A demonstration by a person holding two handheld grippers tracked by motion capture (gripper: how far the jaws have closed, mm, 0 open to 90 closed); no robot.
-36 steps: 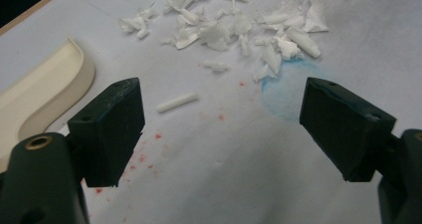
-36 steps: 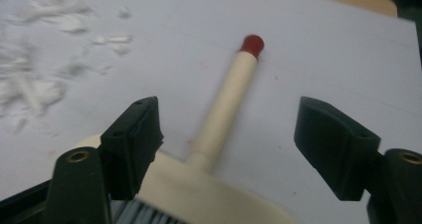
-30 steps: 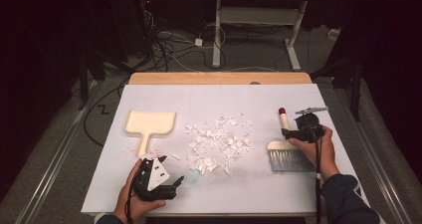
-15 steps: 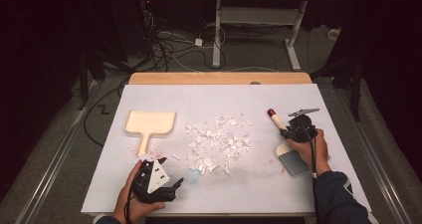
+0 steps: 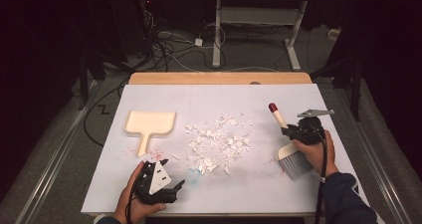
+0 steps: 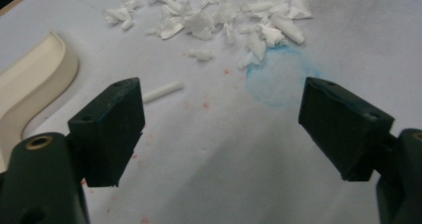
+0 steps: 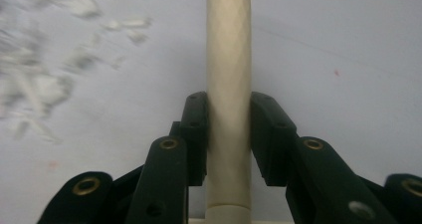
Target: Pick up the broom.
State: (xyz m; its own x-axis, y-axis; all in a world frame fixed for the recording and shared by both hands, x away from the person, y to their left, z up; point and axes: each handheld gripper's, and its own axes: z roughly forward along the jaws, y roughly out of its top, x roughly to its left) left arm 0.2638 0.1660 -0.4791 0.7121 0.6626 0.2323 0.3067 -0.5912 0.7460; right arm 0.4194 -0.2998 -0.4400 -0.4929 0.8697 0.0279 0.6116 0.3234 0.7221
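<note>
A heap of white paper scraps (image 5: 219, 142) (image 6: 224, 15) lies mid-table on the white board (image 5: 219, 99). My right gripper (image 5: 291, 131) (image 7: 229, 134) is shut on the cream handle of a brush (image 5: 276, 117) (image 7: 229, 59), just right of the heap; the handle has a red tip and the grey bristles (image 5: 294, 162) point toward the person. A cream dustpan (image 5: 149, 124) (image 6: 30, 84) lies left of the heap, handle toward the front. My left gripper (image 5: 166, 186) (image 6: 221, 129) rests open near the front edge, nothing between its jaws, facing a blue smudge (image 6: 281, 79).
A wooden strip (image 5: 219, 78) borders the board's far edge. Beyond it, cables (image 5: 169, 40) and a metal table frame (image 5: 259, 20) stand on the floor. Faint red marks (image 5: 159, 152) dot the board near the dustpan handle.
My right gripper has lifted the brush and swung it left toward the scraps, tilting the handle up and away. The left gripper has stayed put.
</note>
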